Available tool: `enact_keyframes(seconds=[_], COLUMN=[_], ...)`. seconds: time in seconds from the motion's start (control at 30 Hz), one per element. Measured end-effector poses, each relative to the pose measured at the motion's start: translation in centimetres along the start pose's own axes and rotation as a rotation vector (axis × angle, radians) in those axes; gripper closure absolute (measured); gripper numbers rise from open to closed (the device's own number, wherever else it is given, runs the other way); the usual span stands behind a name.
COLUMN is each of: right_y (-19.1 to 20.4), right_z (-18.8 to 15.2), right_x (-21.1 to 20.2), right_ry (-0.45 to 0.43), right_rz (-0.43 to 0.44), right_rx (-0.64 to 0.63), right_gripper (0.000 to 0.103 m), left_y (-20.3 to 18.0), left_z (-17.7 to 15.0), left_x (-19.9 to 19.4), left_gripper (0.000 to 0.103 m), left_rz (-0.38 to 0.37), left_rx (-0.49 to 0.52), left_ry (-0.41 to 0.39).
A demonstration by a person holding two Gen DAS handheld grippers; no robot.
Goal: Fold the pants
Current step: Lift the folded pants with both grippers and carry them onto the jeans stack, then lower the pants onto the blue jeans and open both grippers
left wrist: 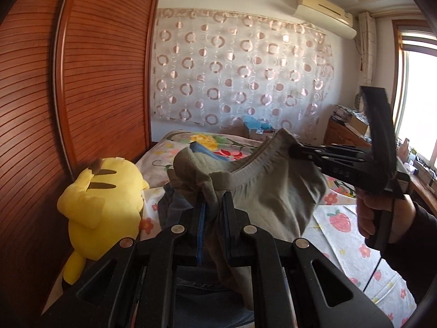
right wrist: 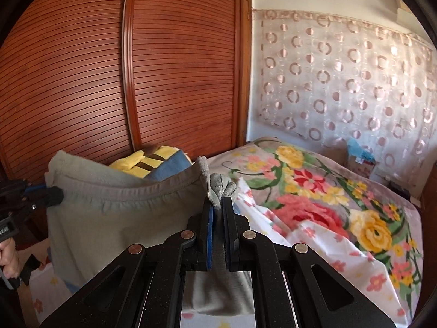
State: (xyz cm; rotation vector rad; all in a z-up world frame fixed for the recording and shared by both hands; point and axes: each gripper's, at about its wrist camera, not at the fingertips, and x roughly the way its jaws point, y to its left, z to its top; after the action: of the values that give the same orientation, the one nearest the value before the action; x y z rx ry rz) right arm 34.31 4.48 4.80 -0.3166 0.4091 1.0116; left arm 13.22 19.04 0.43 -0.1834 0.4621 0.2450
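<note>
Grey-green pants [right wrist: 123, 207], held aloft over floral bed [right wrist: 341, 191]. Left gripper [left wrist: 214, 202] pinching one waistband end. Right gripper [right wrist: 218, 207] pinching the other.

Grey-olive pants [left wrist: 262, 183] of soft fabric with a gathered elastic waistband, lifted off the bed. Held up by the waistband, pinched at both ends, band sagging in a shallow curve between. Body of the cloth hanging below, creased and bunched.

There were two grippers [left wrist: 211, 205] [right wrist: 217, 210], one pair of grey pants [left wrist: 262, 191], one yellow plush toy [left wrist: 103, 199] and one bed [right wrist: 341, 205].
</note>
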Motion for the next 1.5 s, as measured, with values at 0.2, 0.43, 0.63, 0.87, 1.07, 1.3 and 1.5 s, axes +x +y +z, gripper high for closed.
enact_keyframes(seconds=[0.2, 0.43, 0.63, 0.87, 1.07, 1.3, 1.5], right_y=[0.3, 0.7, -0.3, -1.7, -2.0, -3.8, -3.4], right_z=[1.3, 1.9, 1.8, 1.9, -0.9, -1.1, -0.8], right_x=[4.8, 7.8, 8.9, 6.3, 5.2, 8.0, 8.2], right_ry=[-0.002, 0.022, 0.065, 0.004, 0.041, 0.093, 0.066], right_rz=[0.079, 0.129, 0.122, 0.137, 0.196, 0.133, 0.104], right_rx=[-0.052, -0.103, -0.079, -0.032, -0.024, 0.011, 0.036], right_gripper=[0.097, 0.097, 0.092, 0.073, 0.073, 0.073, 0.073], left_y=[2.0, 2.7, 3.0, 2.5, 1.6, 1.5, 1.7], left_z=[-1.3, -3.2, -3.5, -2.4, -2.1, -4.4, -4.7], left_x=[-0.2, -0.5, -0.3, -1.6, 0.1, 2.9, 3.3], left_gripper=[0.09, 0.09, 0.075, 0.054, 0.054, 0.054, 0.054], left_rz=[0.028, 0.067, 0.085, 0.077, 0.069, 0.088, 0.088], left_rx=[-0.084, -0.141, -0.138, -0.089, -0.042, -0.017, -0.017], left_ry=[0.02, 0.038, 0.065, 0.012, 0.046, 0.163, 0.173])
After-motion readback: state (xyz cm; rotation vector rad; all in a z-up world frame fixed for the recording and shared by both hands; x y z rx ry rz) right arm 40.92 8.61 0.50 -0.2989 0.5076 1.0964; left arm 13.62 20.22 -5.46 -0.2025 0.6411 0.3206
